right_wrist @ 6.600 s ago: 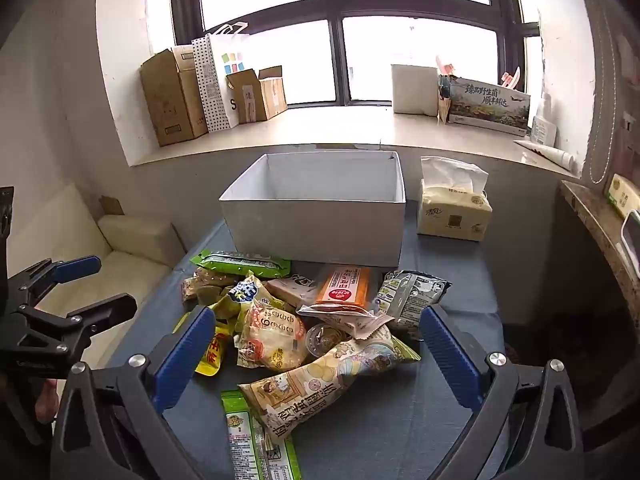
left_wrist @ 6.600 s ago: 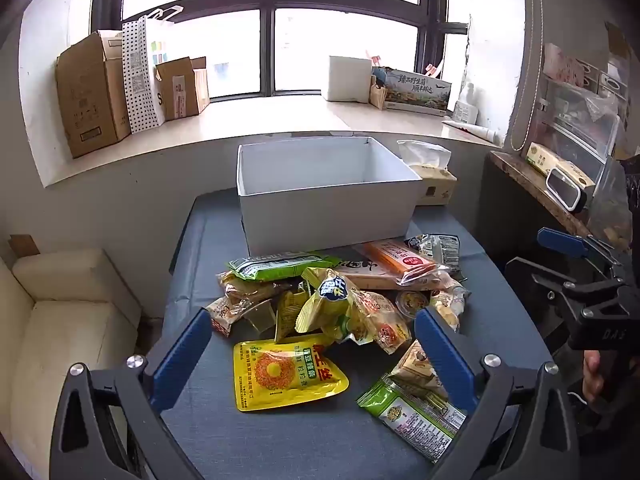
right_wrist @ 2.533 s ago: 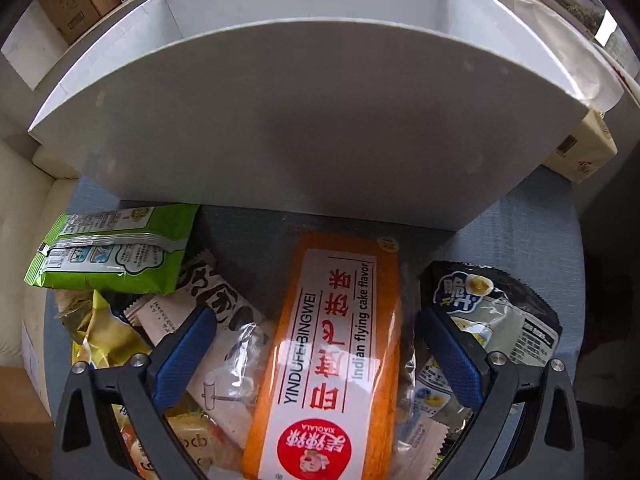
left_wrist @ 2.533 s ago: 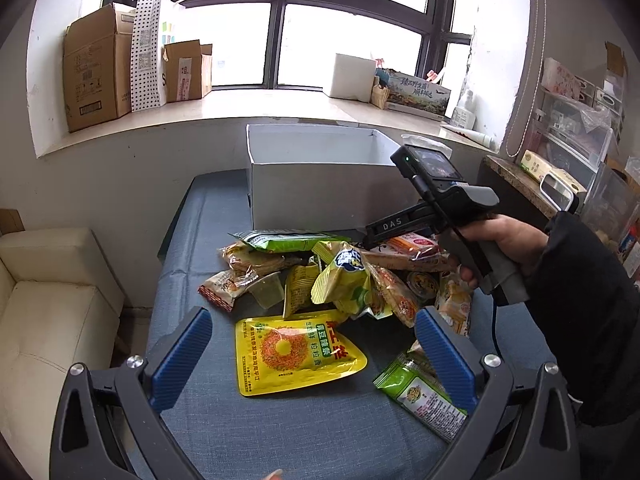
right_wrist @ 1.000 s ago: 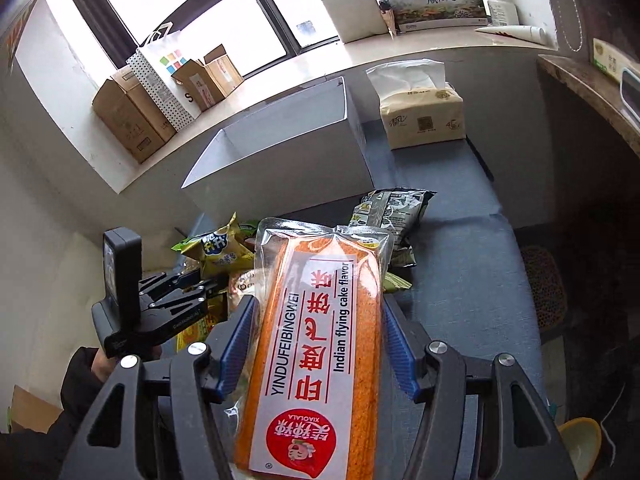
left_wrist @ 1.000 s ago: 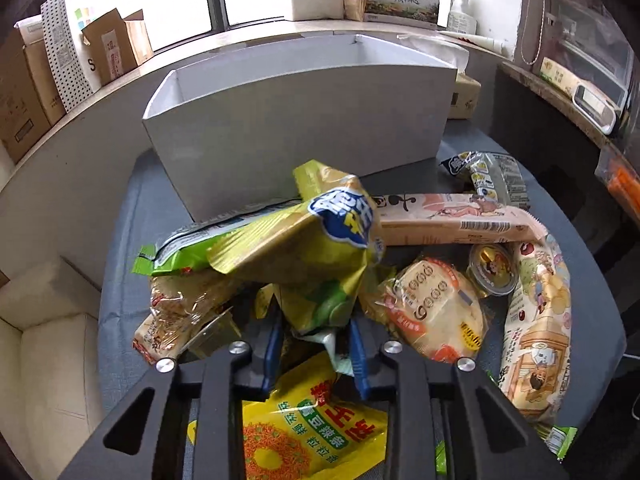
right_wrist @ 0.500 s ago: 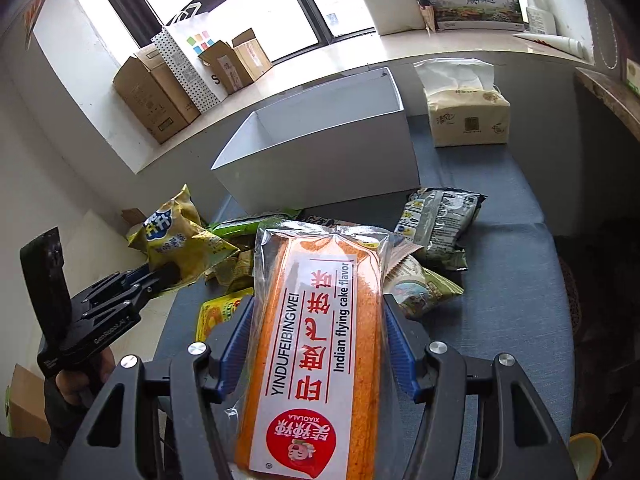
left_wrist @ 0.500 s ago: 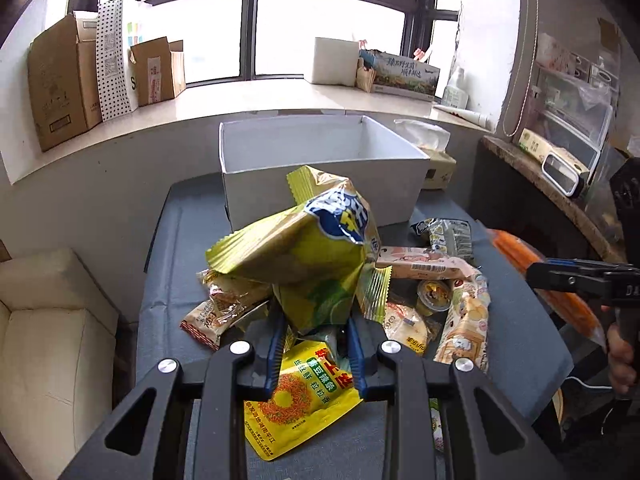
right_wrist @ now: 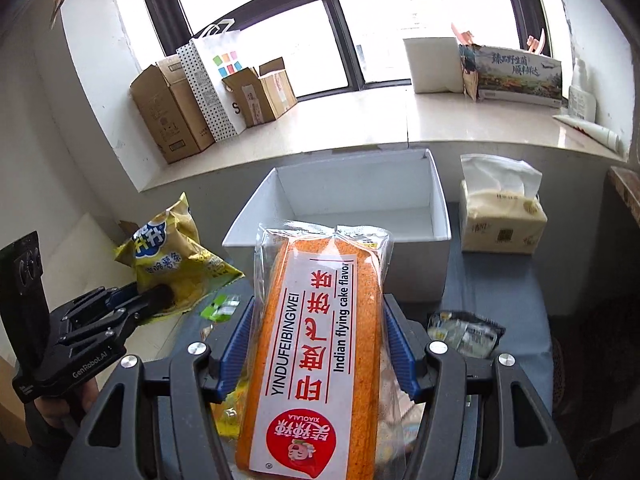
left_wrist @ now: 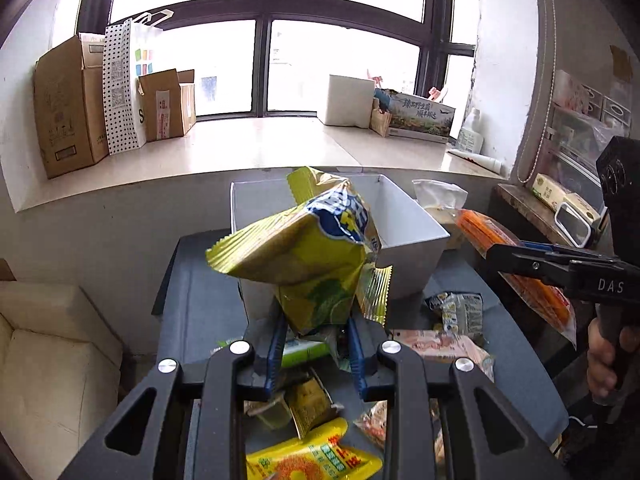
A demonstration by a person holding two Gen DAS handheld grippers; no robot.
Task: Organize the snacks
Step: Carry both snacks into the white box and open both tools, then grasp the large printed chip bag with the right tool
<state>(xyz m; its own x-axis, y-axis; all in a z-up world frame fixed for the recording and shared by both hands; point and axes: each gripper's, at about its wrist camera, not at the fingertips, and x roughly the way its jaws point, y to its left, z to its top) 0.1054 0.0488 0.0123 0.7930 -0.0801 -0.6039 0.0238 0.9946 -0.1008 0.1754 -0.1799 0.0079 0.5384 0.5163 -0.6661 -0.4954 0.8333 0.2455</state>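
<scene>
1. Two packets are up off the dark blue cloth-covered table point(left_wrist: 200, 312) now, where a moment ago both lay in the heap.
2. Your left tool point(left_wrist: 316, 344) is pinched on the bottom of the crinkled yellow foil chip bag point(left_wrist: 308, 256), blue pads tight on its lower seam. The bag stands up in front of the camera, level with the open white cardboard box point(left_wrist: 404, 224).
3. In the right view that same yellow foil chip bag point(right_wrist: 172, 256) hangs out to the left of the white cardboard box point(right_wrist: 360, 200), not over it yet.
4. Your right tool point(right_wrist: 318, 344) is clamped across the long orange cake loaf in its clear wrapper with the red-and-white label point(right_wrist: 320, 332). It lies lengthwise between the pads, its far end nosing toward the box's near wall.
5. The box looks empty inside, as far as I can see its floor, so nothing is sorted yet. Both lifts mean you've moved from picking to carrying.
6. Plenty left behind: the flat yellow pouch point(left_wrist: 312, 460), the pink packet point(left_wrist: 436, 348) and the dark silvery packet point(left_wrist: 456, 308) sit on the table below your left tool.
7. My read: bring each packet over the rim before you let go. The chip bag is puffy and held only by its edge, so it may swing or slip.
8. The beige tissue box point(right_wrist: 500, 220) sits just right of the box; keep the loaf clear of it.
</scene>
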